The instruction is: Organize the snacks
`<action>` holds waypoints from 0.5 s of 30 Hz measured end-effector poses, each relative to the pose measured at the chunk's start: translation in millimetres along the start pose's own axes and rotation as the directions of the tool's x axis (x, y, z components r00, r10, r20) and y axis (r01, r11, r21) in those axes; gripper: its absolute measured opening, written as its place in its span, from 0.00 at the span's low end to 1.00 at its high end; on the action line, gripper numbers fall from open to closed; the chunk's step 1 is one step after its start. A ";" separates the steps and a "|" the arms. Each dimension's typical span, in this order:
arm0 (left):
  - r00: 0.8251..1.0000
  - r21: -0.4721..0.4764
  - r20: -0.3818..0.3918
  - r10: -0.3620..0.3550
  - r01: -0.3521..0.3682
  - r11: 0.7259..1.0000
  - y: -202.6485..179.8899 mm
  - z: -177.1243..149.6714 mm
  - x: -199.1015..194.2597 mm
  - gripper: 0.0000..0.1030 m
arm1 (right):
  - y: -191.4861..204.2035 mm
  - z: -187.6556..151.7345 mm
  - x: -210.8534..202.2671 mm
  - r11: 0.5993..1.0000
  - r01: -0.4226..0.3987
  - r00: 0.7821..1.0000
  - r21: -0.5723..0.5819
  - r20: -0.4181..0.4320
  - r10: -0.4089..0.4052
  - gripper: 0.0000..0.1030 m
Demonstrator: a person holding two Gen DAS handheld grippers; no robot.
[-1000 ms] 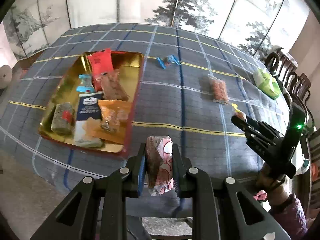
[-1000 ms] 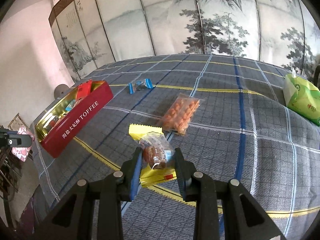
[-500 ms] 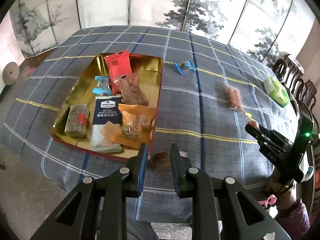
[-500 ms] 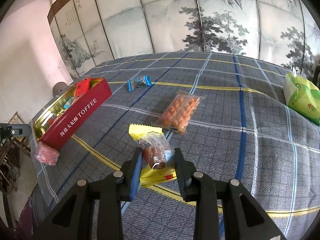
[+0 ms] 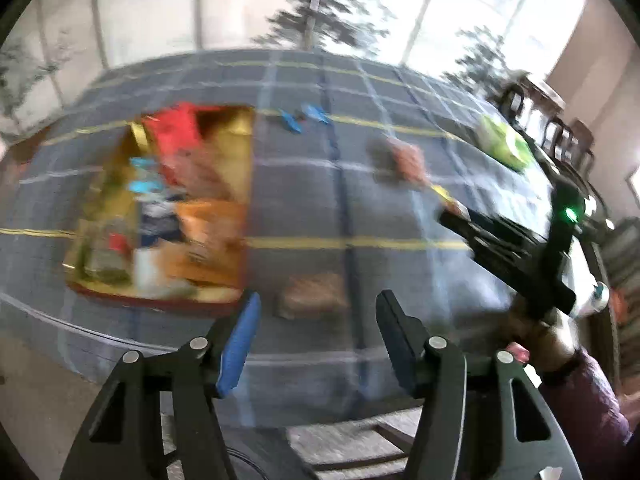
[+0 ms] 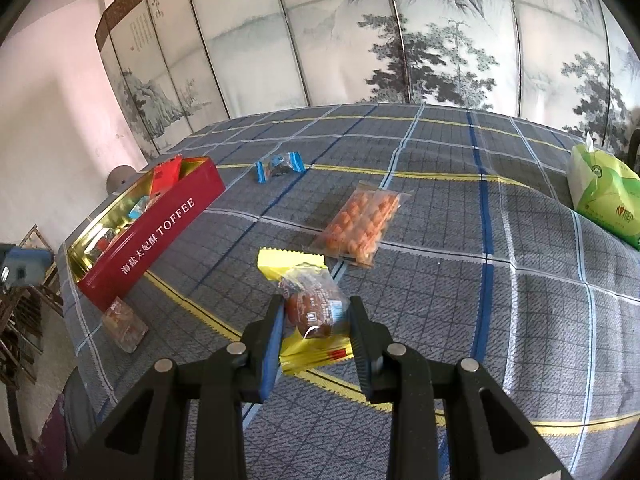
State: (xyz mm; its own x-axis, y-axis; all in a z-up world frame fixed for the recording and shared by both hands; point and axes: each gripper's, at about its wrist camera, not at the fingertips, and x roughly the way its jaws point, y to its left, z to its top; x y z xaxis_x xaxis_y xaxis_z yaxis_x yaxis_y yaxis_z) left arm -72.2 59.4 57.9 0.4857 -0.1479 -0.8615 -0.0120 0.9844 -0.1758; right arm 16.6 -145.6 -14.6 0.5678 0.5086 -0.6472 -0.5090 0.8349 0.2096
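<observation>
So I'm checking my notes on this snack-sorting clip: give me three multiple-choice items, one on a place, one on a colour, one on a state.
1. Where does the pink-wrapped snack lie?
A. inside the tin
B. on the cloth beside the tin's near end
C. on the green pack

2. What colour is the outer wall of the toffee tin?
A. red
B. blue
C. white

3. How is the left gripper?
A. shut on a snack
B. open, holding nothing
C. out of view

Answers: 1 B, it rests on the tablecloth outside the tin. 2 A, the lettered side is red. 3 B, its fingers stand wide apart.
</observation>
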 end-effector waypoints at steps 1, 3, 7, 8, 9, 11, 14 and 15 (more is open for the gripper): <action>1.000 -0.003 -0.011 0.000 0.000 1.000 -6.2 -0.2 4.8 0.54 | -0.8 0.0 -1.2 1.000 -0.005 1.000 0.003 0.004 0.004 0.30; 0.999 0.029 0.003 0.049 -0.049 0.998 -18.5 1.9 12.2 0.54 | -2.2 0.0 -2.6 1.000 -0.017 1.000 0.010 0.010 0.017 0.30; 0.999 0.314 0.032 0.029 -0.038 0.949 -38.7 16.9 19.5 0.61 | -5.7 0.0 -6.4 0.999 -0.041 0.999 0.026 0.025 0.041 0.30; 0.999 0.378 0.030 0.014 -0.024 0.926 -40.0 18.8 20.7 0.69 | -6.6 0.0 -7.1 0.998 -0.048 0.999 0.029 0.027 0.047 0.30; 1.000 0.474 0.012 -0.004 -0.002 0.881 -40.9 19.9 23.2 0.73 | -7.2 -0.1 -7.4 0.998 -0.053 0.998 0.031 0.028 0.053 0.30; 1.000 0.616 -0.021 0.007 0.008 0.788 -41.5 18.3 27.9 0.75 | -7.9 -0.1 -8.4 0.997 -0.064 0.997 0.033 0.032 0.063 0.30; 0.993 0.733 -0.104 0.050 0.042 0.679 -39.7 18.8 38.7 0.75 | -8.6 -0.4 -10.2 0.996 -0.076 0.996 0.038 0.040 0.074 0.30; 0.989 0.766 -0.119 0.084 0.037 0.641 -40.3 21.7 44.5 0.74 | -9.6 -0.4 -10.6 0.996 -0.081 0.996 0.042 0.042 0.079 0.30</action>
State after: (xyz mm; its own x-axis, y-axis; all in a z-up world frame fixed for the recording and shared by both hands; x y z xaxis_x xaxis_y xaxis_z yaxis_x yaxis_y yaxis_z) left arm -31.2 15.3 37.0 0.3758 -0.0746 -0.9237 0.6801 0.6993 0.2202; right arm 15.2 -159.1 -10.1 0.5527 0.5812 -0.5972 -0.5255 0.7993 0.2915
